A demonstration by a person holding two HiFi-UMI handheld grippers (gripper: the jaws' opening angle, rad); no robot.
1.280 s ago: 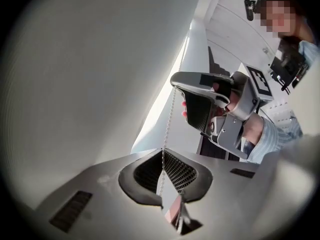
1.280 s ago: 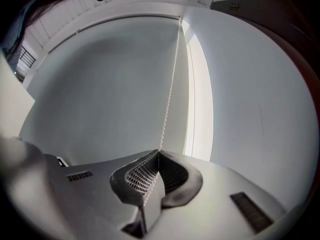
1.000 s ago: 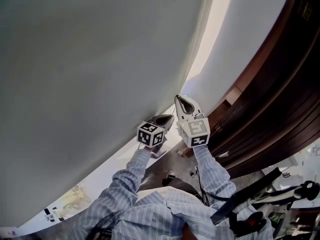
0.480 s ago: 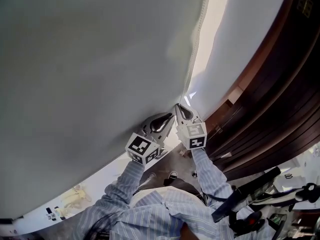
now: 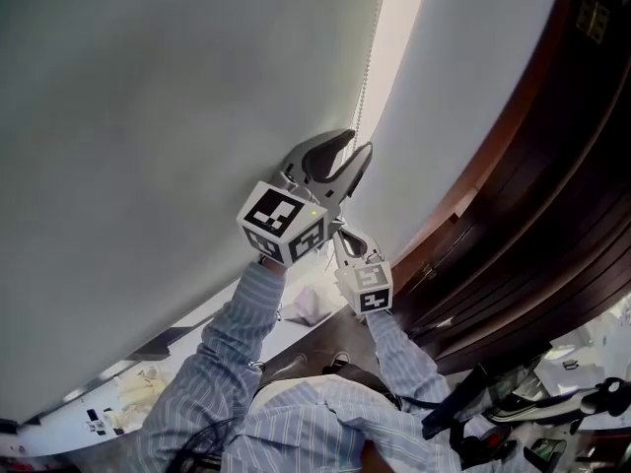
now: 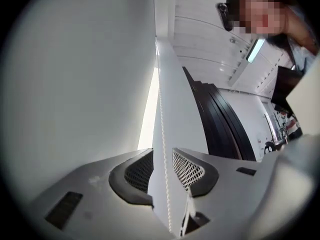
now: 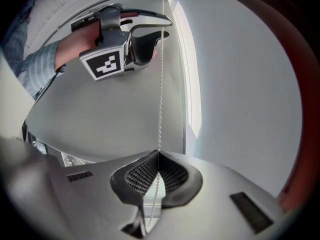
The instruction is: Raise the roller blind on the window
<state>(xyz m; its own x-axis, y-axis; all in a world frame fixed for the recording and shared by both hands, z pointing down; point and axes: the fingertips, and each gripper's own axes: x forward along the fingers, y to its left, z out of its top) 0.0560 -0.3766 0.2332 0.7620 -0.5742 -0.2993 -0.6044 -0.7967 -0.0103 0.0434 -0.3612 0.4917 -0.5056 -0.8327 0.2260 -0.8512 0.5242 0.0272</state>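
The left arm reaches up and forward, its striped sleeve [image 5: 225, 338] stretched out, and holds the left gripper [image 5: 360, 141] high beside the edge of the roller blind [image 5: 177, 116]. The jaws point slightly upward and stand apart. They have just been opening, and the bead chain [image 6: 163, 134] runs through the gap without either pad pressing on it (the right gripper view shows the same thing from below, with the chain [image 7: 161, 84] passing through the left gripper [image 7: 167, 27]). The right arm is bent closer to the body. The right gripper [image 5: 343, 242] sits below the left one, its marker cube facing the head camera. Its jaws are pressed together on the bead chain, which enters at their tips [image 7: 158, 154] and hangs out beneath them.

The blind fills the left of the head view and covers the window. Only a narrow strip of daylight [image 5: 402, 57] shows between its edge and the white wall, and the chain [image 5: 367, 57] hangs along that edge. Dark wooden panelling [image 5: 532, 185] curves down the right side.

A second ago the left gripper was closed and sat lower than the right one, just beside it. It now sits well above the right one, while the right gripper has sunk a little along the chain.
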